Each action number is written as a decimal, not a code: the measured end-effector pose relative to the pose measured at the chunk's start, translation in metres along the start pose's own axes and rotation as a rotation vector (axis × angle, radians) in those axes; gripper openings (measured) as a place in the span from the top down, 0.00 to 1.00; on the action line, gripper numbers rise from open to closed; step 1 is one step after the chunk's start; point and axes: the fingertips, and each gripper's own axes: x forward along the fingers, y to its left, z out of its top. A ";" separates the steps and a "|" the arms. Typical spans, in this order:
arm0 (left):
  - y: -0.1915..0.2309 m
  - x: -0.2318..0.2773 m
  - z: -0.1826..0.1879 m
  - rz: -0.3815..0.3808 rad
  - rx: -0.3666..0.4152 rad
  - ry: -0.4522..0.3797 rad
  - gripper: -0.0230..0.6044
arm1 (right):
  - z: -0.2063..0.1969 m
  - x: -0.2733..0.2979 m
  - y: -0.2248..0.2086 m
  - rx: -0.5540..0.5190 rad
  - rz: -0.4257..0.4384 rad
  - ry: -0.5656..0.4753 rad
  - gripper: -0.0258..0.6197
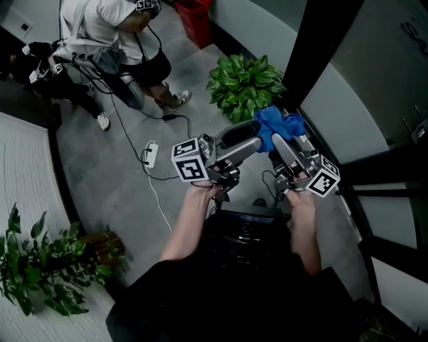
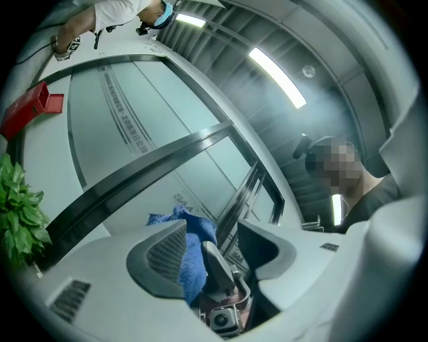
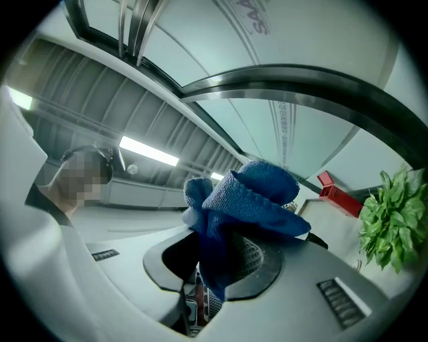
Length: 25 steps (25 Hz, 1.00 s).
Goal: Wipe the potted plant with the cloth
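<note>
The cloth (blue) was pinched by the right gripper near the potted plant; the left gripper stood spread.

Ahead of you, a white power strip lies on the grey floor (cable attached); a red bin stands farther off.

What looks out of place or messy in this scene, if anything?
The blue cloth is a crumpled wad clamped in the right gripper, not spread flat for wiping the potted plant. A white power strip lies loose on the open floor, possibly a trip hazard.
</note>
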 end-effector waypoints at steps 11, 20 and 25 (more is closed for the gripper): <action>-0.001 0.001 0.002 -0.002 0.001 -0.004 0.57 | -0.001 0.002 0.001 -0.009 -0.001 0.011 0.81; -0.001 0.001 0.000 -0.003 -0.003 0.001 0.57 | -0.001 0.001 0.001 -0.006 -0.004 0.008 0.81; -0.002 0.002 -0.004 -0.004 -0.005 0.004 0.57 | -0.003 -0.003 0.002 -0.004 -0.006 0.008 0.81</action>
